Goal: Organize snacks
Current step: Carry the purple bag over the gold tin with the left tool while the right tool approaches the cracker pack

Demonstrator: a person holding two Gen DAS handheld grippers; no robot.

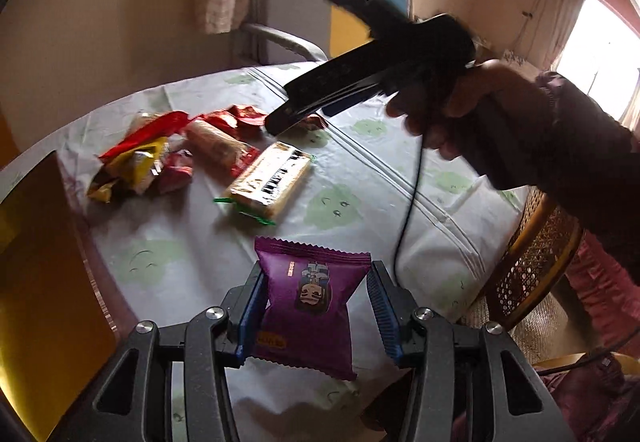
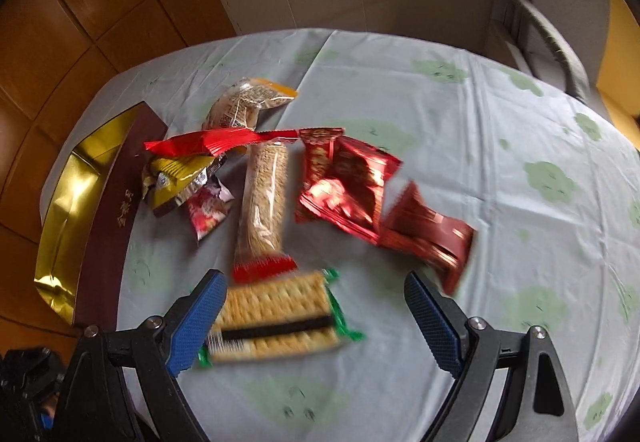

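Observation:
My left gripper is shut on a purple snack packet and holds it above the table. My right gripper is open and empty, hovering over a green-edged cracker pack, which also shows in the left wrist view. The right gripper shows in the left wrist view, held over the snack pile. A long biscuit roll, red packets, a yellow packet and a clear bag with an orange edge lie on the table.
A dark red gift box with gold lining stands open at the table's left edge. The round table has a pale cloth with green prints. A grey chair stands behind it and a wicker chair at the right.

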